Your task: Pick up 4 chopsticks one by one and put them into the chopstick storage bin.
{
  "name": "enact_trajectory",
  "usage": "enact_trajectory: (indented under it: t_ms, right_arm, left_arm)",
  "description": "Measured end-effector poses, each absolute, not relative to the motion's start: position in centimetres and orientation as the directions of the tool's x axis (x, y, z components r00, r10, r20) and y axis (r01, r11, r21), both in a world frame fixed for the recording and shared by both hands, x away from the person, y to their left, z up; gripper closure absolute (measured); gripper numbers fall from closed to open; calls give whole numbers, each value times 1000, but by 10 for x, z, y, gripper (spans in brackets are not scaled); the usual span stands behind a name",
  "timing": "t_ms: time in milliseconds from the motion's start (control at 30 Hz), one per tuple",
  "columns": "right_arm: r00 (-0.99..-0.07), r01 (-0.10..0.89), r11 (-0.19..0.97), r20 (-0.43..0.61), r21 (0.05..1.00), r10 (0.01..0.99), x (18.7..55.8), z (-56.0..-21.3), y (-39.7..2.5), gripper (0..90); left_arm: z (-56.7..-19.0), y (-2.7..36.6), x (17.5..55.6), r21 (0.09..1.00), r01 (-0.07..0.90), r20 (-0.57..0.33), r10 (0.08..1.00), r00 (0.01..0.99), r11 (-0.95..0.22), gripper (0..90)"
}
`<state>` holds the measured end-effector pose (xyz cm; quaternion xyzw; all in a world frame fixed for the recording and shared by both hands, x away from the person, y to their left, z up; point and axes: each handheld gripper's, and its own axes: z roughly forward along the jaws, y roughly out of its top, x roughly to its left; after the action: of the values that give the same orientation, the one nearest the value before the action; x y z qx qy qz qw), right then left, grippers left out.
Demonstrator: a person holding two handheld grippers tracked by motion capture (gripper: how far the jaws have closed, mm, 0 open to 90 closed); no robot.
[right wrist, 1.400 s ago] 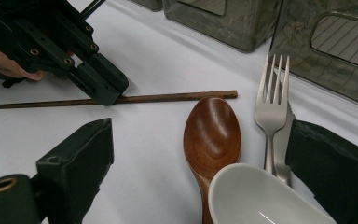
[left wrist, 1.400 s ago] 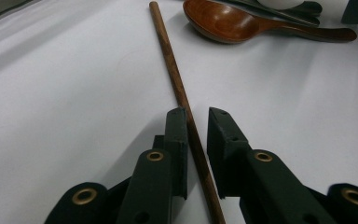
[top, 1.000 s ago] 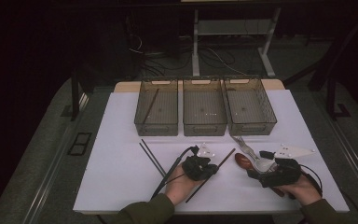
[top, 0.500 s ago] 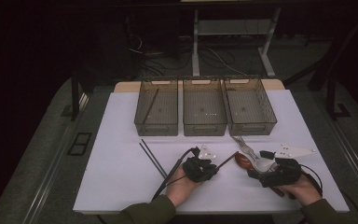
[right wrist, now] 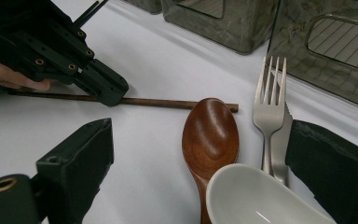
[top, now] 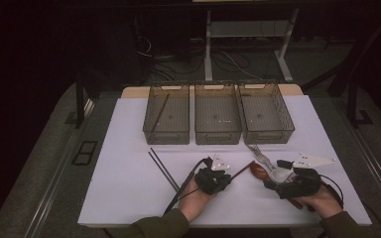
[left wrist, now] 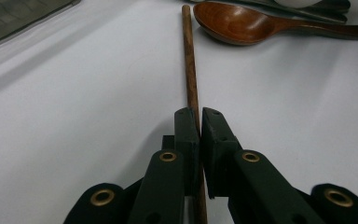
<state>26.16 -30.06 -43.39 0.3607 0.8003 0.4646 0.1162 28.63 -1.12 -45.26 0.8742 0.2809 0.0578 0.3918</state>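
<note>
Your left gripper (left wrist: pixel 199 122) is clamped on a brown wooden chopstick (left wrist: pixel 190 65): the jaws stand nearly together with the stick pinched between them, about midway along its length. The chopstick lies flat on the white table cover (top: pixel 129 148), and its far tip ends just beside the bowl of a brown wooden spoon (left wrist: pixel 235 23), not quite touching it. From above, the left gripper (top: pixel 213 179) sits in front of the middle bin (top: pixel 217 116), near the table's front edge.

Your right gripper (right wrist: pixel 198 172) stands wide open, its jaws well apart with nothing held. Between them lie the wooden spoon (right wrist: pixel 209 140), a white ceramic spoon (right wrist: pixel 256 198) whose bowl overlaps the wooden spoon's handle, and a metal fork (right wrist: pixel 270 105) with a second metal utensil partly beneath it. From above, the right gripper (top: pixel 292 184) is at the front right of the table.

Three mesh bins stand in a row at the back. The left bin (top: pixel 166 116) holds one brown chopstick leaning inside. Two black chopsticks (top: pixel 161 166) lie side by side on the cover, left of your left hand (top: pixel 196 198).
</note>
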Motion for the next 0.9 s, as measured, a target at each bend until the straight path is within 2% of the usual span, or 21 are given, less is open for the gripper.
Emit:
enact_trajectory:
  t_ms: [667, 900]
  right_arm:
    - [-715, 470, 310, 150, 827, 683, 261, -434, -300, 73]
    - [-716, 467, 311, 148, 828, 682, 261, -434, -301, 73]
  left_arm:
    - [-436, 1, 297, 725, 462, -175, 512, 841, -511, 844]
    - [-426, 11, 300, 729, 444, -183, 476, 860, -521, 844]
